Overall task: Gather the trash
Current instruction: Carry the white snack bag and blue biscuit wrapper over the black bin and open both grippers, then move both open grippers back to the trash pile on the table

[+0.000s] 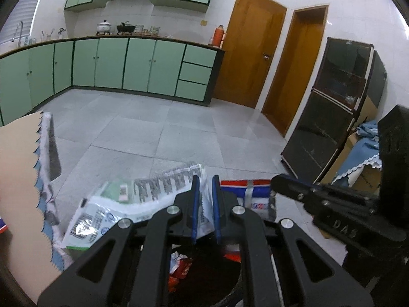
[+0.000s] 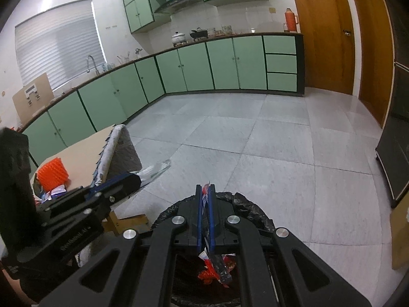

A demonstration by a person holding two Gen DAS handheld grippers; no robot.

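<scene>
My left gripper (image 1: 205, 180) is shut on a crumpled white plastic package (image 1: 143, 194) with black print and a green label. It hangs over a bin lined with a black bag (image 2: 245, 202). My right gripper (image 2: 205, 188) is shut on a red, white and blue wrapper (image 2: 204, 197) above the same bin. Red wrappers (image 1: 180, 268) lie inside the bin. In the left wrist view the right gripper (image 1: 277, 183) shows at the right with its wrapper (image 1: 255, 192). The right wrist view has the left gripper (image 2: 136, 179) at the left, holding the white package (image 2: 156, 170).
A table with a beige cloth (image 2: 81, 151) stands left of the bin, with an orange basket (image 2: 52, 172) and small litter on it. A dark glass cabinet (image 1: 332, 117) and cardboard boxes under blue cloth (image 1: 363, 158) stand to the right. Grey floor tiles (image 2: 255, 133) stretch to green cabinets (image 2: 194, 69).
</scene>
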